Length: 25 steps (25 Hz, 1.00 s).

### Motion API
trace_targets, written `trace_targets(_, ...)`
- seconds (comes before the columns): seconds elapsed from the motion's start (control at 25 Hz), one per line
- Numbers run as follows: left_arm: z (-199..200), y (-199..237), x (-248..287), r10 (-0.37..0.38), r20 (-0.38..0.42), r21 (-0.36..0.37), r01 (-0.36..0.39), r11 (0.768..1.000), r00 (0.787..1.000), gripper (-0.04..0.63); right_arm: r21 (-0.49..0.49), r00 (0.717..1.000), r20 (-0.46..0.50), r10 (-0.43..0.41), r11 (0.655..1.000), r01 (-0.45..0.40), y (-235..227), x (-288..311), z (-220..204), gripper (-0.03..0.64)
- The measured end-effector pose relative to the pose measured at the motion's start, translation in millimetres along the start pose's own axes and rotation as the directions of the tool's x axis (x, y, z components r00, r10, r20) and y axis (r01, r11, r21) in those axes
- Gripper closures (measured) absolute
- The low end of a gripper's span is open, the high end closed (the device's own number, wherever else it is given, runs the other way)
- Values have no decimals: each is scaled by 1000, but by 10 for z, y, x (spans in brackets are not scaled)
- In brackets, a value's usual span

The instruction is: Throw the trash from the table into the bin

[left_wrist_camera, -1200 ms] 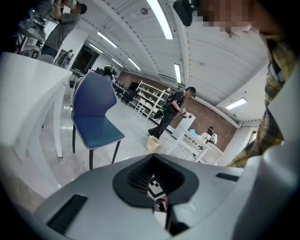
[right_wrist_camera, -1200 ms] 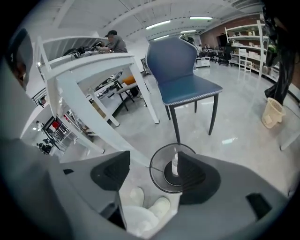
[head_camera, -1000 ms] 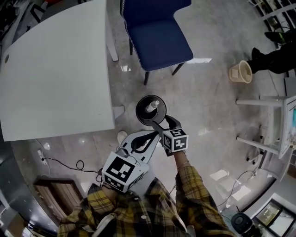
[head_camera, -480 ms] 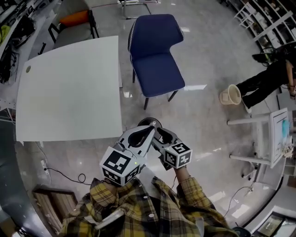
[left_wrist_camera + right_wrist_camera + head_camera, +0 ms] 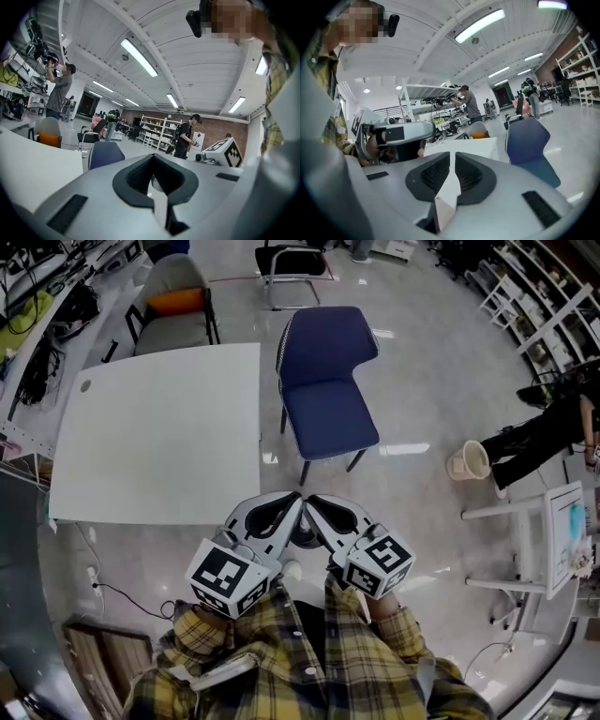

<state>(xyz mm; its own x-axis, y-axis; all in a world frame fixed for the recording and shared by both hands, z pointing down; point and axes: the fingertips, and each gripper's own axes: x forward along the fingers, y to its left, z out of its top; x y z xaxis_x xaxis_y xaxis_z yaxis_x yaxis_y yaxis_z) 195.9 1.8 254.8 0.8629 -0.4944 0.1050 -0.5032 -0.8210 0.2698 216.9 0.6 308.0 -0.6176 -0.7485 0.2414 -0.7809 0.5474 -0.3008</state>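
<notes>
Left gripper [image 5: 297, 497] closed, empty. Right gripper [image 5: 310, 499] had just closed on nothing. Round black bin [image 5: 302, 537] barely showed between them, near the white square desk [image 5: 159, 437].

You're working in a bright, evenly lit room — long ceiling tubes [image 5: 139, 57] glow overhead in both gripper views, and the polished floor [image 5: 422, 381] throws back pale glare patches in the head view. The white table [image 5: 159, 437] is close to washed out. All three pictures bow strongly toward dark, rounded edges. The left gripper [image 5: 153, 157] and right gripper [image 5: 450, 154] fill their own views' lower halves as soft, unfocused grey — the background is sharper.
</notes>
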Motion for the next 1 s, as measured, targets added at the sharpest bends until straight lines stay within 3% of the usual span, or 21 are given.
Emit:
trace_targets(0.2,172,141,-199,87,46,4,-87,996,995,589,-95,998,46,33,995,-28,237,-15,422,608)
trace_targets(0.48,178,220,-397,157,71,-28,-155,988,985,589,-85,996,80,51,995,-44,335,-63,588,617)
trace_targets(0.68,164,204,-457,161,68,-30,-159,987,985,589,-49,995,86,59,997,-55,363,-68,609,617)
trace_targets(1.0,146,121,-443,143,57,-21,-142,990,988,589,-76,996,81,32,997,-26,349,-113,557,618)
